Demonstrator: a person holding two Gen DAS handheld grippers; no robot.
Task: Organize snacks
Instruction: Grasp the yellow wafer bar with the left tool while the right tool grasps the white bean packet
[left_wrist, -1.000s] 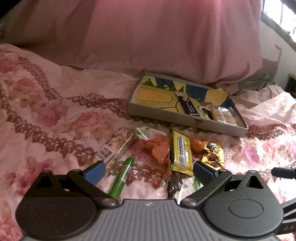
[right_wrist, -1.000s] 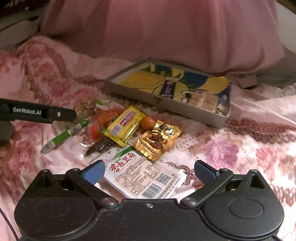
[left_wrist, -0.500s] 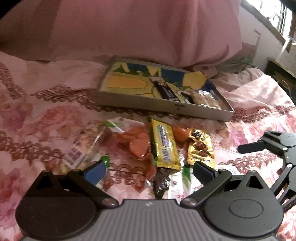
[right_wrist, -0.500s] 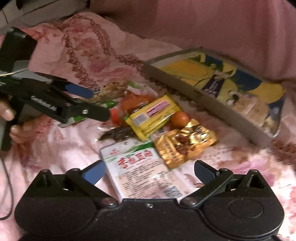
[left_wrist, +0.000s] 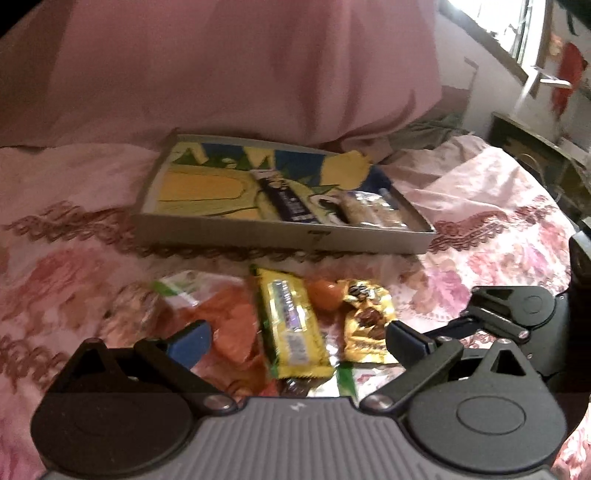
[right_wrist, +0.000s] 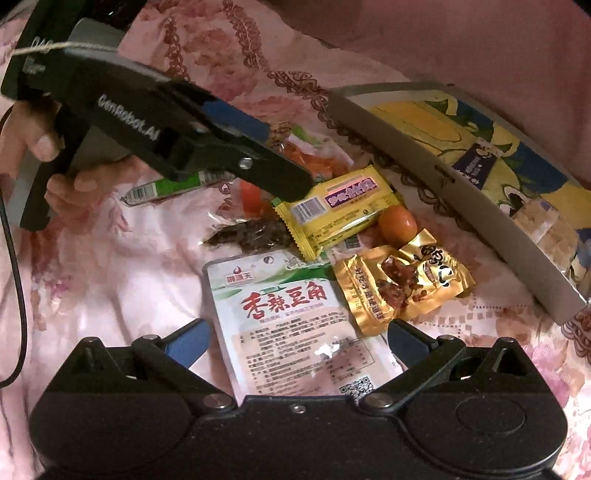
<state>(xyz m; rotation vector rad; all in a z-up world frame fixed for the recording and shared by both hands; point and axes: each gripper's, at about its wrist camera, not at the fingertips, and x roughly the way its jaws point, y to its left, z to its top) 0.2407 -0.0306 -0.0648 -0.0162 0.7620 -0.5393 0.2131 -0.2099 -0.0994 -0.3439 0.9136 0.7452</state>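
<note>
Pink floral bedding (right_wrist: 110, 280) is shown carrying a loose heap of snacks, with a shallow cardboard tray (left_wrist: 280, 230) taken here as the landmark. Inside the tray, a dark bar (left_wrist: 286, 199) and a clear-wrapped biscuit pack (left_wrist: 373, 208) are already laid. Just in front of the tray's near wall lie a yellow bar (left_wrist: 290, 325), a small orange ball (right_wrist: 397, 225), a gold packet (right_wrist: 402, 284), a bag of orange pieces (left_wrist: 229, 332) and a dark strip (right_wrist: 251, 234); a white pouch (right_wrist: 291, 321) is placed farthest out from the tray. The left gripper (left_wrist: 295, 338) is seen spread wide and empty, hovering over the yellow bar, whose long axis runs away from the tool toward the tray, so that both blue fingers (left_wrist: 190, 343) stand either side of its long edges. The right gripper (right_wrist: 295, 341) is likewise spread and empty, with the white pouch lying directly between its fingers, long axis pointing from the tool toward the tray. In the right wrist view the left gripper (right_wrist: 284, 173) is seen reaching in from the side away from the tray, its tip just above the yellow bar's end. The left gripper is judged nearer the yellow bar, the right nearer the pouch; a straight closing across either wrapper's short width appears feasible.
</note>
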